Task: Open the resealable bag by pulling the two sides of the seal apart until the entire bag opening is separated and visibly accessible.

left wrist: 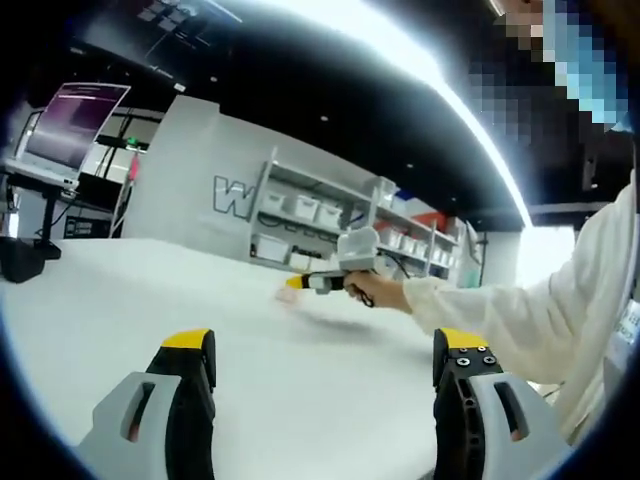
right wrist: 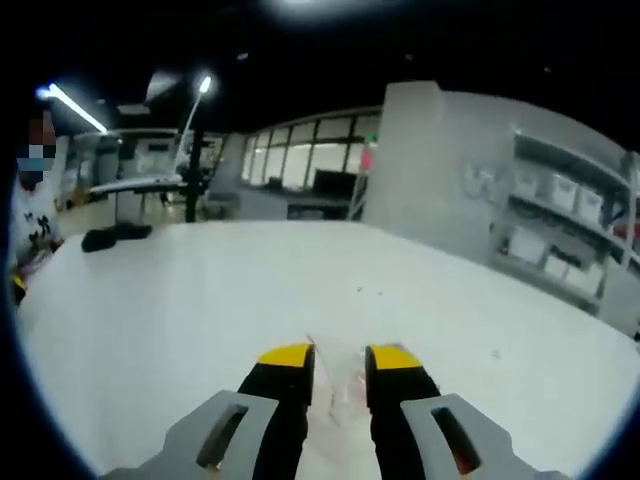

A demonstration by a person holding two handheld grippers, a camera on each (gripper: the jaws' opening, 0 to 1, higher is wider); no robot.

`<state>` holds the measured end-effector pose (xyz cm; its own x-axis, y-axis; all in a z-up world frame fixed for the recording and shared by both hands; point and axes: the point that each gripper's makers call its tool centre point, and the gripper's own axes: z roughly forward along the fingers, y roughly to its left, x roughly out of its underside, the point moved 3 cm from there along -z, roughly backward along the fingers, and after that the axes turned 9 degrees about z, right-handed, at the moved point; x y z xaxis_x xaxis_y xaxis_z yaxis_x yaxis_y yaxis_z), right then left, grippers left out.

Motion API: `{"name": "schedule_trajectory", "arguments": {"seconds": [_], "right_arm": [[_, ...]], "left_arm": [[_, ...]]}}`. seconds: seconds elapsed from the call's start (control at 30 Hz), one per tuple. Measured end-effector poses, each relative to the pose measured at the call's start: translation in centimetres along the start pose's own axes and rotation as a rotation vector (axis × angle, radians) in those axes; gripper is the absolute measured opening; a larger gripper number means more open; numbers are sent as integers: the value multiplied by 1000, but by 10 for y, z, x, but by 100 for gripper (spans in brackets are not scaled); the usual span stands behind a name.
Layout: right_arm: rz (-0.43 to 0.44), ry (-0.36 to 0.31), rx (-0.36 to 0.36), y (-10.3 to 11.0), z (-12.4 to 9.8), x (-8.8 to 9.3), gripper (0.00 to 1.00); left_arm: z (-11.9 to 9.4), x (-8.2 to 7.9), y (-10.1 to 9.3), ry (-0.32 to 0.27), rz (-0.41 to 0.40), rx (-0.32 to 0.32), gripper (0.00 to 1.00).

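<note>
While both tools work over a white table (right wrist: pixel 180 310):
Right gripper (right wrist: pixel 340 362): jaws drawn close, a narrow gap between them, bag edge lying there; grip uncertain.
Left gripper (left wrist: pixel 325 352): jaws wide apart, holding nothing.
Resealable bag (right wrist: pixel 335 395): clear, flat on the table beneath the right jaws.
Background: shelving (left wrist: pixel 330 215) with bins.

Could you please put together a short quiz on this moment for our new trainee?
1. True or false: the left gripper has its jaws wide apart over the white table.
2. What lies between the right gripper jaws: A) a clear bag, B) a mug, C) a cable?
3. What stands against the grey wall in the left gripper view?

Key: 1 true. 2 A. 3 Shelves with white bins.
</note>
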<state>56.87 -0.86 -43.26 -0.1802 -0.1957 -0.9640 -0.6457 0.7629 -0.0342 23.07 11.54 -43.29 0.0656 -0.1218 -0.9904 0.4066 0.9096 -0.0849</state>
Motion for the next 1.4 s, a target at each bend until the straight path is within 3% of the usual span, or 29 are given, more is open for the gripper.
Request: {"name": "schedule_trajectory", "arguments": {"seconds": [0.07,0.2,0.47,0.7,0.97,1.4], "right_arm": [[-37,-18,11,0,1,-3,30],[-60,-98,10,7,0,-13,61],[-50,-119,24,14,-8,-18,73],[-28,-100,49,11,-9,-4,98],[-12,-192,49,7,-15,-17,100],[10,-191,77,2,-23,-15,100]], "left_arm": [[-2,0,1,1,-1,-3,88],[-3,-1,1,-3,0,-5,88],[-7,-4,-3,-22,0,2,89],[-9,-2,-7,-17,1,5,88],[-7,-4,-11,-24,11,16,88],[-5,-2,-14,-19,13,26,88]]}}
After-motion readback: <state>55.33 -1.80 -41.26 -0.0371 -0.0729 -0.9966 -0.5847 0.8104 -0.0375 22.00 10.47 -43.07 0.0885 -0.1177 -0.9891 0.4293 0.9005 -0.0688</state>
